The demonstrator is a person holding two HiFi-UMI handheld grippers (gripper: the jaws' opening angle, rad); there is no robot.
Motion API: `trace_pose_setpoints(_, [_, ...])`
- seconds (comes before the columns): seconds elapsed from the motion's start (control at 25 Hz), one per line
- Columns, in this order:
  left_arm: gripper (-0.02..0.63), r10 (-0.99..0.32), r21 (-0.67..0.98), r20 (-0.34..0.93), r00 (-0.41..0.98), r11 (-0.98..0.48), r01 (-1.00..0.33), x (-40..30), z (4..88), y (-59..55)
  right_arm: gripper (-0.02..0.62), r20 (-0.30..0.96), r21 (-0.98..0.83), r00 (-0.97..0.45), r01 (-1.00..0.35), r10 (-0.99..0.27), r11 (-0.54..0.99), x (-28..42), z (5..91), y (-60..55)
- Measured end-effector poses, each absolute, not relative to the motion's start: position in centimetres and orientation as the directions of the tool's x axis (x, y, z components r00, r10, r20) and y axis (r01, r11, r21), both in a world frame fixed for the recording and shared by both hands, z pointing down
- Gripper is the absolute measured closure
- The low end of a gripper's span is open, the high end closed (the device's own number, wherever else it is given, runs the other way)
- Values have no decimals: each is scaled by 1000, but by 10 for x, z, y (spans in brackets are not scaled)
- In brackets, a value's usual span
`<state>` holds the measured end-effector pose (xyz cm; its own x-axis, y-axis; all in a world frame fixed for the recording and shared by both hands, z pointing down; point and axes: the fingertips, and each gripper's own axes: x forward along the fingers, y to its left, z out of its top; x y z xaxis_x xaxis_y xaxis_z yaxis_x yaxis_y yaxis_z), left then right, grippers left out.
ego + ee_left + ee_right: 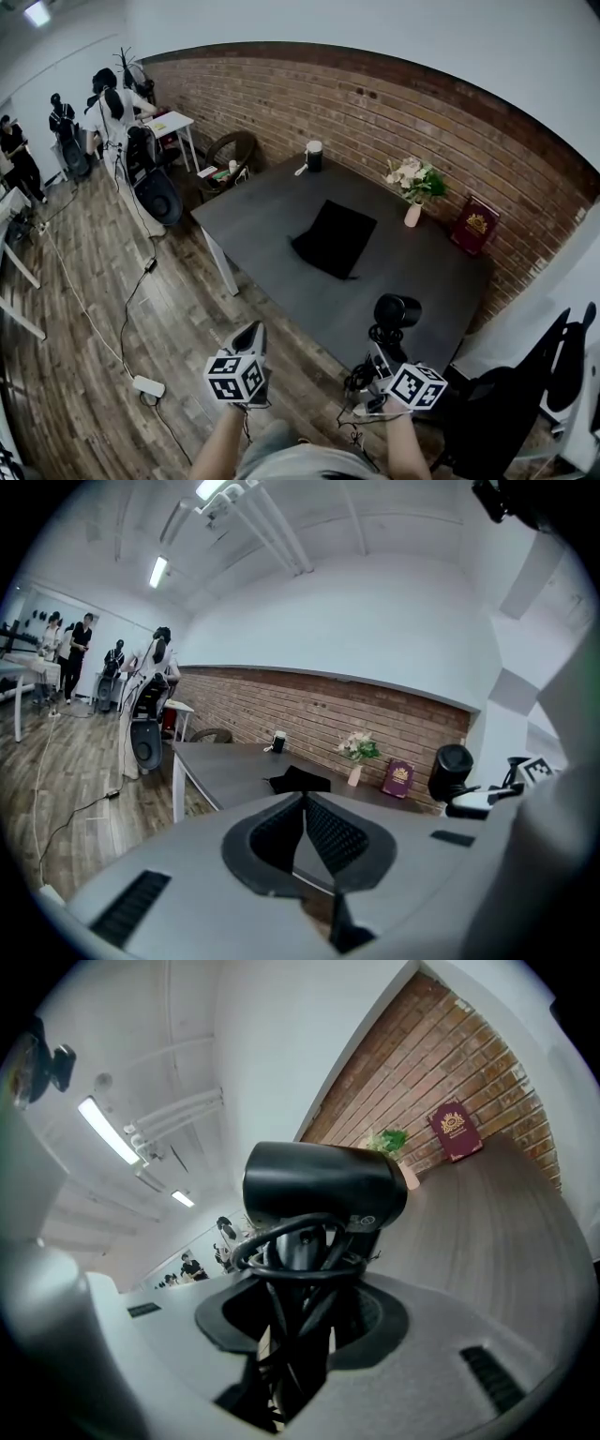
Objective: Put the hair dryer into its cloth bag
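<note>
The black cloth bag [333,237] lies flat in the middle of the dark grey table [272,202]; the left gripper view shows the bag [299,780] beyond its jaws. My right gripper [383,350] is shut on the handle and coiled cord of the black hair dryer [396,313], held upright over the table's near edge. In the right gripper view the hair dryer [323,1185] fills the middle, its handle between the jaws of the right gripper [298,1309]. My left gripper [249,336] is shut and empty, short of the table over the floor; its jaws meet in the left gripper [302,805] view.
A vase of flowers [413,190], a red book [475,225] and a black-and-white cylinder [313,155] stand along the brick wall side. A black chair [525,394] is at the right. A power strip [148,385] and cables lie on the wooden floor; people stand far left.
</note>
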<state>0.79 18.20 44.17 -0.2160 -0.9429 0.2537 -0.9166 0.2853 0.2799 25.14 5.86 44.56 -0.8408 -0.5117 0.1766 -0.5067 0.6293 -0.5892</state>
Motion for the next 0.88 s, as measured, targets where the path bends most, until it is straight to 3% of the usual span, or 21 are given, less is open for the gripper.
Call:
trace_pose_setpoints(0.32, [594, -957, 294, 249, -152, 224, -929, -20, 453, 124, 442, 207, -586, -801, -562, -562, 584, 237, 464, 21])
trace_pose_setpoints(0.88, [594, -963, 310, 264, 49, 36, -950, -148, 450, -20, 442, 226, -587, -665, -676, -711, 446, 127, 451, -67])
